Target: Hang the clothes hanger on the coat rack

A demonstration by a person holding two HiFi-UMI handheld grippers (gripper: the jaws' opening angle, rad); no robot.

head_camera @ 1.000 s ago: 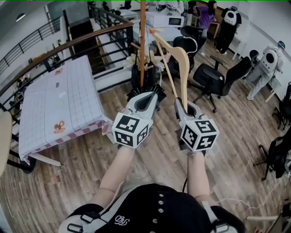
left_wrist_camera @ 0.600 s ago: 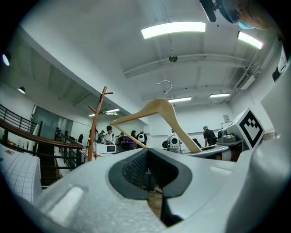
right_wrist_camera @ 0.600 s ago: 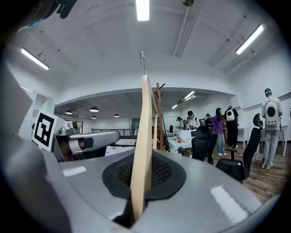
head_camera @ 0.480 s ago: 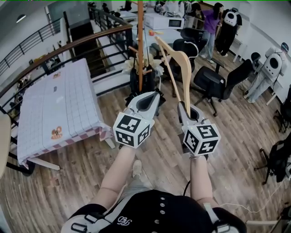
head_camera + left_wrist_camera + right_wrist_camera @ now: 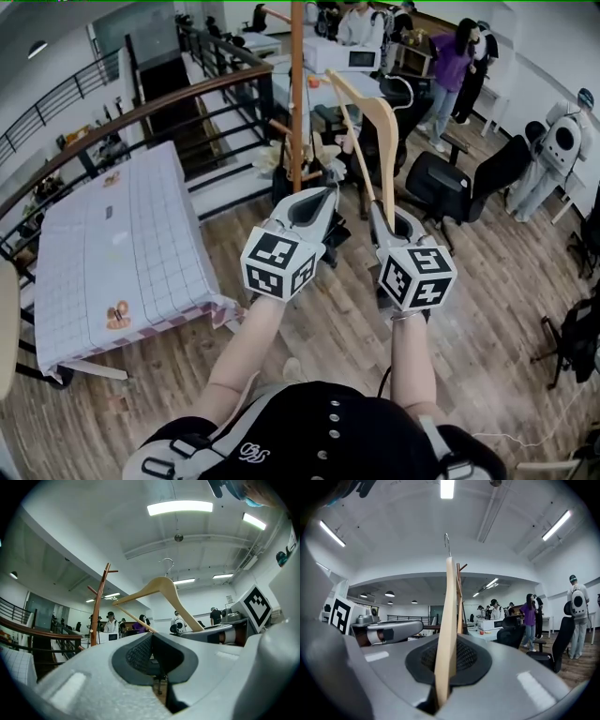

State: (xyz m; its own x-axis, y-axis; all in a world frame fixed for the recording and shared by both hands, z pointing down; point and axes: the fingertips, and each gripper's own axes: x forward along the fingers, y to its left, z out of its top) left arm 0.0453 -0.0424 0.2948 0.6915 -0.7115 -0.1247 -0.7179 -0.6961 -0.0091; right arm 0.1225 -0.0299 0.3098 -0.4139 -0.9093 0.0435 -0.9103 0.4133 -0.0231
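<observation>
A light wooden clothes hanger [image 5: 377, 127] with a metal hook stands upright, and my right gripper [image 5: 386, 217] is shut on its lower arm. In the right gripper view the hanger [image 5: 447, 620] runs up from between the closed jaws of that gripper [image 5: 449, 663], its hook at the top. The brown wooden coat rack [image 5: 296, 94] rises just beyond and slightly left of the hanger; its pegs [image 5: 97, 606] show in the left gripper view beside the hanger [image 5: 164, 590]. My left gripper [image 5: 315, 208] is shut and holds nothing, level beside the right one.
A table with a checked cloth [image 5: 122, 234] stands at the left, with a curved railing [image 5: 141, 112] behind it. Black office chairs [image 5: 450, 183] are at the right. Several people [image 5: 450, 66] stand at the back. A flower pot [image 5: 314, 155] sits at the rack's base.
Both grippers have travelled forward together with the hanger. The coat rack, table and chairs now sit nearer and lower in the head view.
</observation>
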